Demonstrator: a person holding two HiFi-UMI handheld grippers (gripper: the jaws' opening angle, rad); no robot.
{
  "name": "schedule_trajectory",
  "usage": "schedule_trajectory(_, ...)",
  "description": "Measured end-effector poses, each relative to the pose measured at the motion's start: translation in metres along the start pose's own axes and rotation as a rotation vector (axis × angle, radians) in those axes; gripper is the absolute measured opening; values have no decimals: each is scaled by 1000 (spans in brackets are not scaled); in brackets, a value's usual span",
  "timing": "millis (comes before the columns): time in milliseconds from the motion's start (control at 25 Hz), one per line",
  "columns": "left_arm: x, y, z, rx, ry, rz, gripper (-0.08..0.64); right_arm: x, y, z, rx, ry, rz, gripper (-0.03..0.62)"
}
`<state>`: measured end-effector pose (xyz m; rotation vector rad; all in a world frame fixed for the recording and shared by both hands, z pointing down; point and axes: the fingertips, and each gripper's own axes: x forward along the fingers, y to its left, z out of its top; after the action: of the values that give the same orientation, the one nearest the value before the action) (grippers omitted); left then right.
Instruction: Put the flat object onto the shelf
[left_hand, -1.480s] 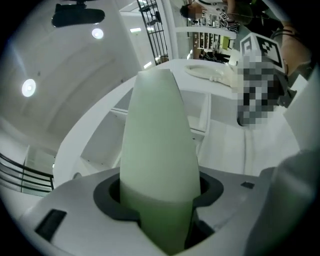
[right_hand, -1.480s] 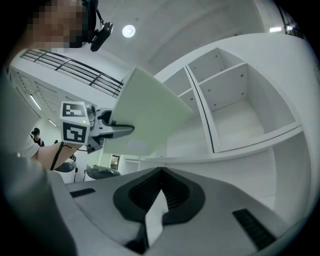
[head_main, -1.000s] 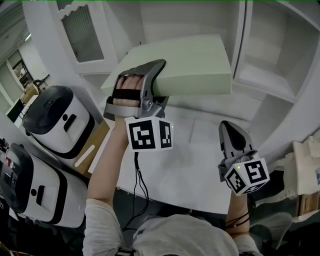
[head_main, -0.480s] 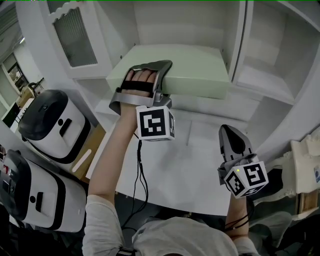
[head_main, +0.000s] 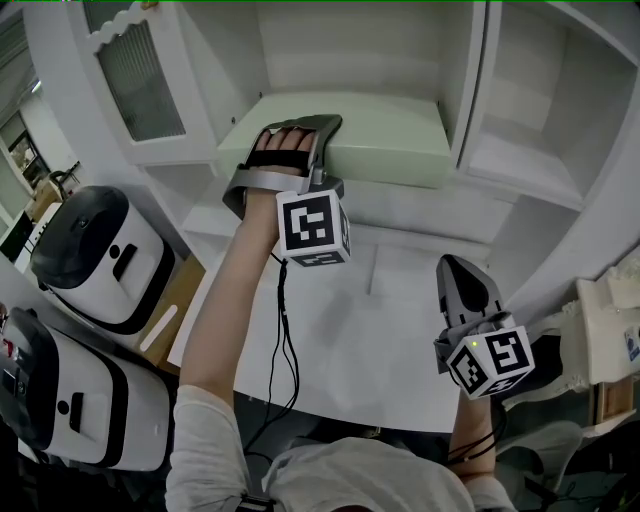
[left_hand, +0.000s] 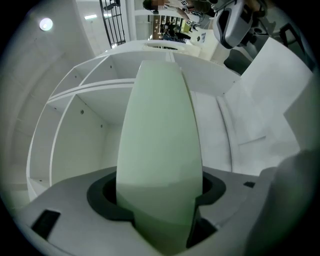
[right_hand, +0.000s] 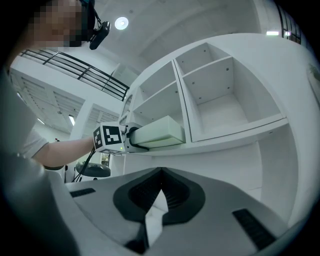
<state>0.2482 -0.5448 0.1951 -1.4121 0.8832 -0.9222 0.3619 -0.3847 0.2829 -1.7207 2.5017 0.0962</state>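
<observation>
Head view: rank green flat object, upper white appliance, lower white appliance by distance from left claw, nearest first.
1. The green flat object: clamped in the left claw, top centre.
2. The upper white appliance: down and to the left of the claw.
3. The lower white appliance: bottom-left corner, farthest.

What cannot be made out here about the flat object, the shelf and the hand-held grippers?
Head view: the flat object covers the shelf board under it; contact unconfirmed.
Head view: the left hand-held gripper has its jaws hidden by its body and the hand.
Left gripper view: the flat object blocks the shelf compartment behind it.
Head view: the lower white appliance is cut off by the left edge.
</observation>
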Motion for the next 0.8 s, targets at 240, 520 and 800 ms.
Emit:
schedule_trajectory(240, -9, -3, 2, -65, -59, -41, 352, 1, 4, 0, 3, 0, 3, 9)
schedule_trajectory(520, -22, 1, 4, -154, -101, -60, 402, -1, 7, 0, -4, -2, 11, 9)
schedule_trajectory(800, -50, 5, 13, -177, -151, -54, 416, -2, 11, 2, -5, -5, 16, 9)
